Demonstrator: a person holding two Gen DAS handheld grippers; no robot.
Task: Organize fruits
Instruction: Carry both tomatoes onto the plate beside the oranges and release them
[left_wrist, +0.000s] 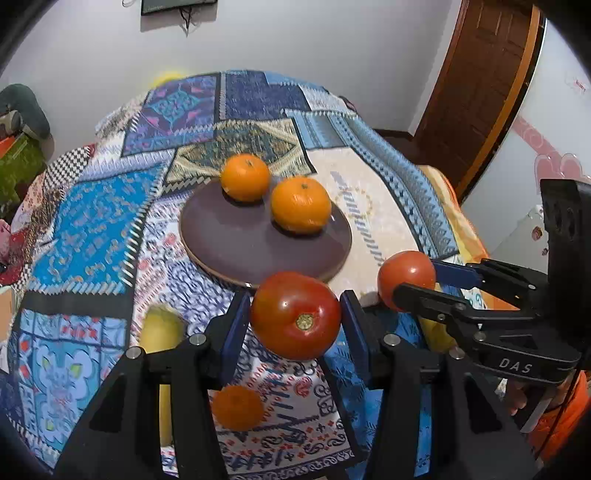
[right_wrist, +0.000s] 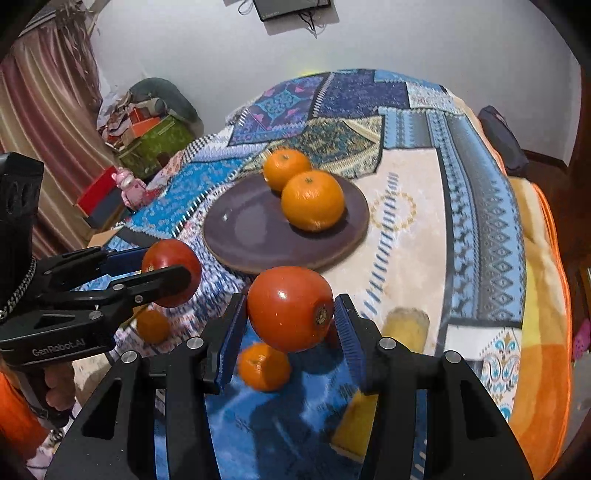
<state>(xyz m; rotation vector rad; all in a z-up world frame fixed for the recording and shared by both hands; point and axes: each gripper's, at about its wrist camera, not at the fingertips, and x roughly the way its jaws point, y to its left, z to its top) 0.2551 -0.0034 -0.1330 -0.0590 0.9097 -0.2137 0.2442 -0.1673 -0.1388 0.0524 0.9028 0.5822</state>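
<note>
My left gripper is shut on a red tomato, lifted above the patterned cloth. My right gripper is shut on a second red tomato, also off the table. Each gripper shows in the other's view: the right gripper with its tomato, the left gripper with its tomato. Just beyond both stands a dark purple plate bearing two oranges at its far side. A loose orange lies on the cloth below the grippers.
Another orange lies under the left gripper. Blurred yellow fruits rest on the cloth near the front. A patchwork cloth covers the table. Boxes and clutter stand at the left wall, a brown door at the right.
</note>
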